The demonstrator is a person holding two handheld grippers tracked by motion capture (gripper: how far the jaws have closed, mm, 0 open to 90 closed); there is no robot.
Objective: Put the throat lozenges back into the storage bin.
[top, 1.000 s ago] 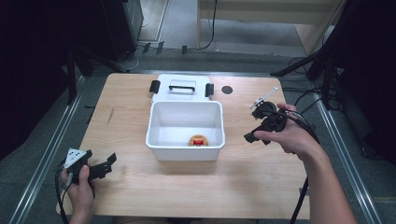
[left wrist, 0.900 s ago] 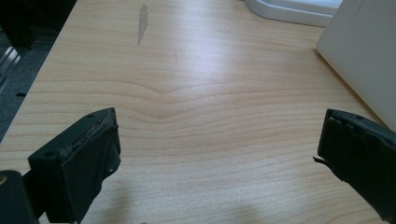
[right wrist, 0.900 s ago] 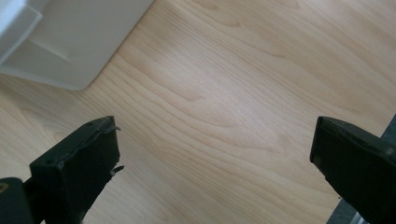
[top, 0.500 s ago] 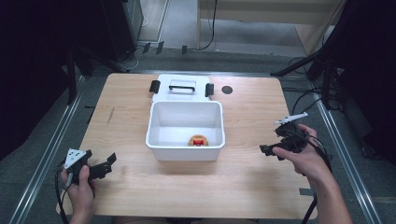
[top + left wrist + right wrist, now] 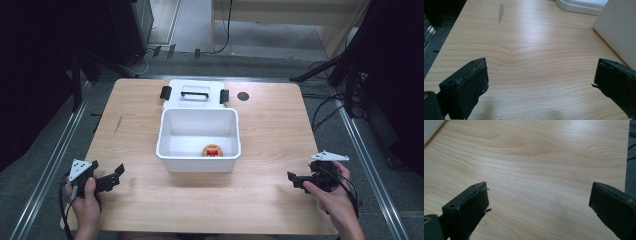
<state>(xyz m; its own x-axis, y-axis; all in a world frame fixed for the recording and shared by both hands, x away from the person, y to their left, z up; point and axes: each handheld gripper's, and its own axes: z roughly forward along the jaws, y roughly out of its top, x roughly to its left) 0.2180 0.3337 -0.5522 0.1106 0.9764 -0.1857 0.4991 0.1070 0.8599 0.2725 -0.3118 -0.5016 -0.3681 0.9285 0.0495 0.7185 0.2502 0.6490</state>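
Both tools, left (image 5: 116,175) and right (image 5: 293,177), rest wide and empty beside the bin (image 5: 198,156), apparently idle; any next move needs a reach toward it.

Lighting's pretty even from overhead, the bench (image 5: 280,130) is bright while the room around it drops to near black. The white bin (image 5: 198,141) is a bit blown out. Soft sheen runs across the wood in both gripper views, with faint shadows near the bottom. The jaws up close are soft and slightly blurry, and the high view is kinda low-res.
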